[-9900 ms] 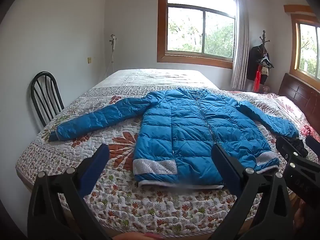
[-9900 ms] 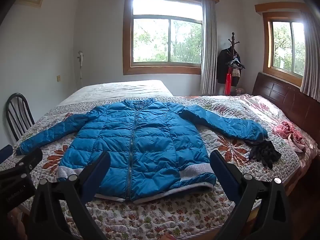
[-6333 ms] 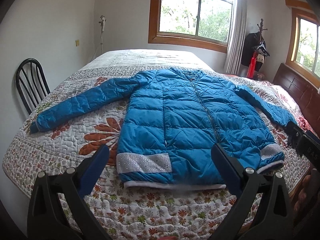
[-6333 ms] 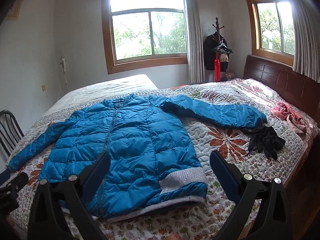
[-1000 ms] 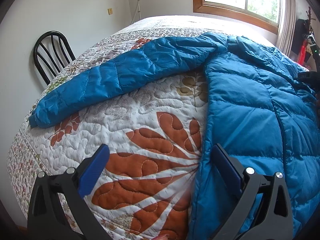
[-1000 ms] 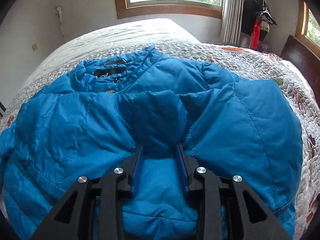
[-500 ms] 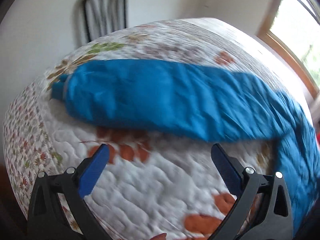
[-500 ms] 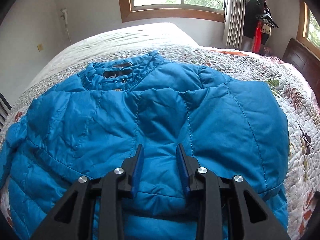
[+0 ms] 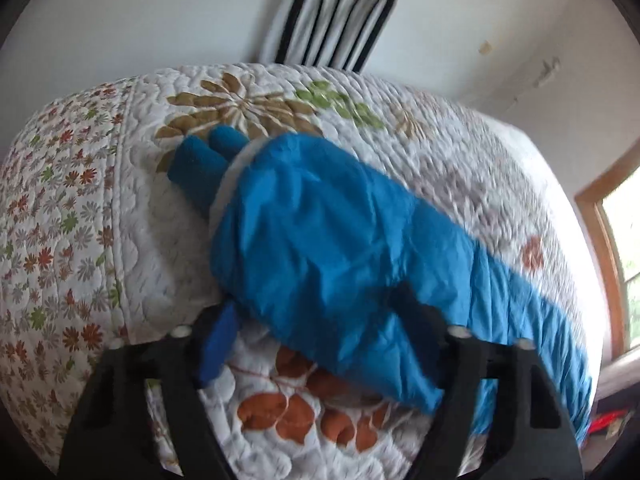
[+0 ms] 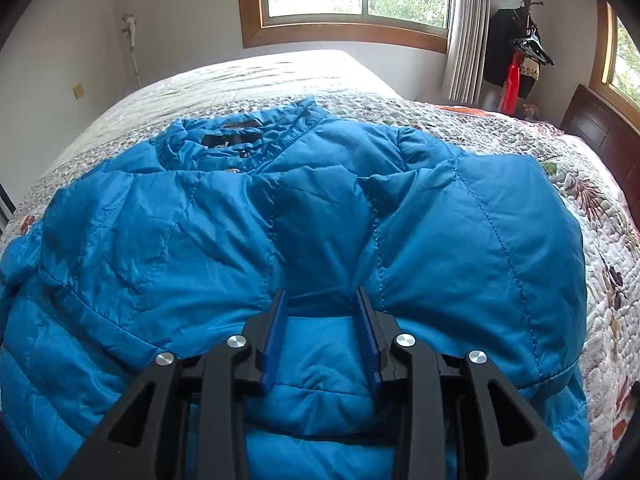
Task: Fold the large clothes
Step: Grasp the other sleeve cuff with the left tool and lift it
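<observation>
- Left gripper [image 9: 316, 344]: jaws, just closing, straddle the blue sleeve [image 9: 340, 248] mid-frame; whether they pinch it is unclear.
- Right gripper [image 10: 322, 336]: jaws clamp the jacket [image 10: 460, 232]; hold steady.

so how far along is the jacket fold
Early. Done: one side of the blue jacket is folded over its front, and the right tool is clamped on that fold. In hand: the left tool has just been closing around the outstretched sleeve. Left: bring that sleeve in and fold the body.

Black gripper [image 10: 322, 300] frames, blue pads [image 10: 275, 336], silver screws [image 10: 236, 342].
</observation>
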`<state>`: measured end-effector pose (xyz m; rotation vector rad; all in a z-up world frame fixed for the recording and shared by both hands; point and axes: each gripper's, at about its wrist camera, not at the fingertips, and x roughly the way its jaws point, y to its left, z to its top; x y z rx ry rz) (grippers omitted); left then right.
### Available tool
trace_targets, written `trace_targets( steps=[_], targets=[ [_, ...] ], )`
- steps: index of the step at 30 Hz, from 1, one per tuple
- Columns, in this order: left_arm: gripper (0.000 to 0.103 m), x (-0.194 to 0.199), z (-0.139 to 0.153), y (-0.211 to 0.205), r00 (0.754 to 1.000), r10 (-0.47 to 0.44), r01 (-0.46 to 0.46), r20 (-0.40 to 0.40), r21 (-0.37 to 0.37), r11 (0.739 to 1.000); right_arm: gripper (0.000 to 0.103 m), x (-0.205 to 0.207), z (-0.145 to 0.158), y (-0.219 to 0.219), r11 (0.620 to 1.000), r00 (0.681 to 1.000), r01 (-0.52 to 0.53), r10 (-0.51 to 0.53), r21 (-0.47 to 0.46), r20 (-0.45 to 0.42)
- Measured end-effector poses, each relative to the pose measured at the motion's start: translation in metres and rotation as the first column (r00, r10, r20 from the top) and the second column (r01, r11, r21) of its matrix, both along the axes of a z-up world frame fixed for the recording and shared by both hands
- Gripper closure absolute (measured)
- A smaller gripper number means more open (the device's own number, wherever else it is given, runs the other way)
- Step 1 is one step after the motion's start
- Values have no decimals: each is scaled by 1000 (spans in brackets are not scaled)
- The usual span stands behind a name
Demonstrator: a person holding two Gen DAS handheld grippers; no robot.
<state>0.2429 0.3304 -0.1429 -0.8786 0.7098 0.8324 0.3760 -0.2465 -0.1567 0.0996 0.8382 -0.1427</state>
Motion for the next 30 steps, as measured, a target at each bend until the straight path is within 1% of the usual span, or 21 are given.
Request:
trace_targets(
  steps=[1, 2, 4, 7, 9, 12, 14, 20, 25, 30],
  targets=[
    [50, -1, -2, 5, 999, 29, -29, 13, -24, 999, 69, 0, 0, 0, 1000, 1000, 0, 0, 2, 1],
    [53, -5, -2, 8, 998, 53, -52, 30, -39, 998, 69, -1, 0, -1, 1000, 1000, 0, 0, 5, 2],
    [75, -5, -2, 13, 996, 74, -71, 52, -64, 995, 69, -1, -1, -1, 1000, 1000, -1, 1, 10, 3],
    [89, 1, -2, 18, 995, 60, -53, 79, -88, 995, 69, -1, -1, -2, 1000, 1000, -1, 1, 13, 4],
    [93, 3, 1, 18, 994, 60, -53, 86, -84, 995, 69, 0, -1, -2, 1000, 1000, -1, 1, 14, 4],
    [96, 7, 10, 14, 995, 41, -36, 90, -60, 998, 69, -1, -1, -2, 1000, 1000, -1, 1, 16, 4],
    [96, 9, 16, 13, 994, 31, -28, 103, -34, 999, 69, 0, -1, -2, 1000, 1000, -1, 1, 18, 4],
    [96, 9, 33, 9, 991, 2, -2, 135, 2, 1000, 69, 0, -1, -2, 1000, 1000, -1, 1, 15, 4],
    [96, 10, 58, -5, 988, -45, 35, 151, 71, 997, 69, 0, -1, -2, 1000, 1000, -1, 1, 14, 3],
    [96, 21, 83, -24, 980, -117, 92, 164, 152, 984, 69, 0, -1, -2, 1000, 1000, 0, 0, 16, 5]
  ],
)
